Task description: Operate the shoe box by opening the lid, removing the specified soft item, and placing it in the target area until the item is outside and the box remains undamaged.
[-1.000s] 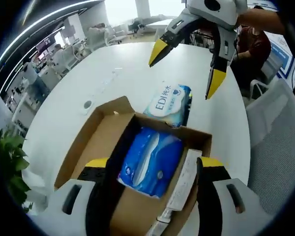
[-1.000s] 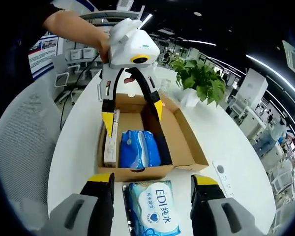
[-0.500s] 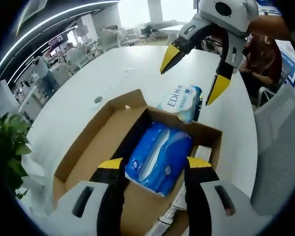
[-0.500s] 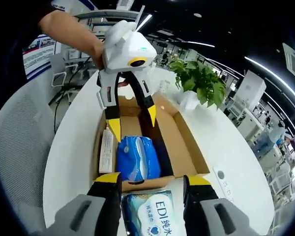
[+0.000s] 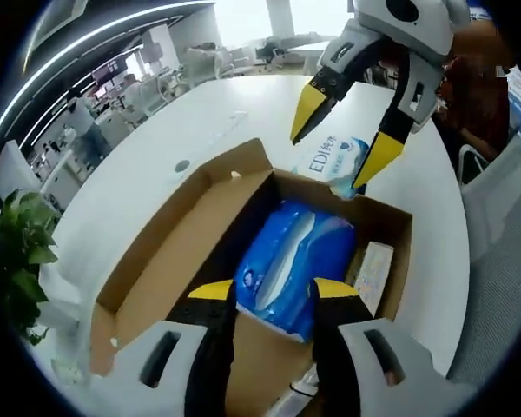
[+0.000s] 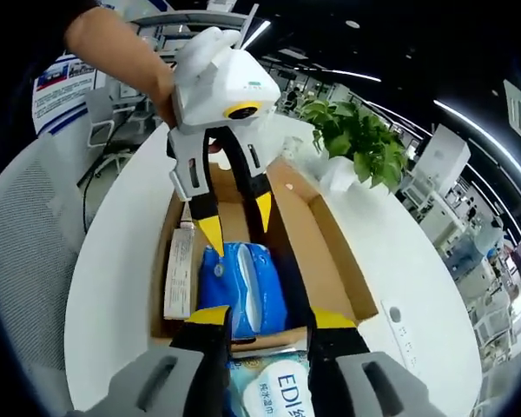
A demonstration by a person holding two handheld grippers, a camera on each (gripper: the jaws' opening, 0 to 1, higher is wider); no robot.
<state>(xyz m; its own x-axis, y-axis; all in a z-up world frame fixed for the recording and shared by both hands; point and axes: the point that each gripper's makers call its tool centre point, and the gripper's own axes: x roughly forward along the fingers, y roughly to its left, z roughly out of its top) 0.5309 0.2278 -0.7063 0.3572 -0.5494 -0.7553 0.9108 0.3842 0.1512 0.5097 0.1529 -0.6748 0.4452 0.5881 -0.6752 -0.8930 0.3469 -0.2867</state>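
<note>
The open cardboard shoe box (image 5: pixel 169 252) (image 6: pixel 326 261) stands on a white table. A blue soft pack (image 5: pixel 293 261) (image 6: pixel 243 291) lies inside it. My left gripper (image 5: pixel 273 294) (image 6: pixel 237 224) reaches into the box, its yellow-tipped jaws drawn in close on either side of the pack's end, still open. A white and blue EDI wipes pack (image 5: pixel 334 156) (image 6: pixel 282 387) lies on the table against the box's end wall. My right gripper (image 6: pixel 270 319) (image 5: pixel 341 137) hangs open over it, with one jaw on each side.
A long flat white carton (image 5: pixel 373 271) (image 6: pixel 178 274) lies in the box beside the blue pack. A potted plant (image 6: pixel 356 139) stands past the box. A grey chair (image 6: pixel 26 252) is at the table's edge. A round port (image 5: pixel 182 165) sits in the tabletop.
Both grippers' jaws have drawn closer together. My left gripper has moved down into the box over the blue pack. The right gripper has come nearer the box end and the EDI pack.
</note>
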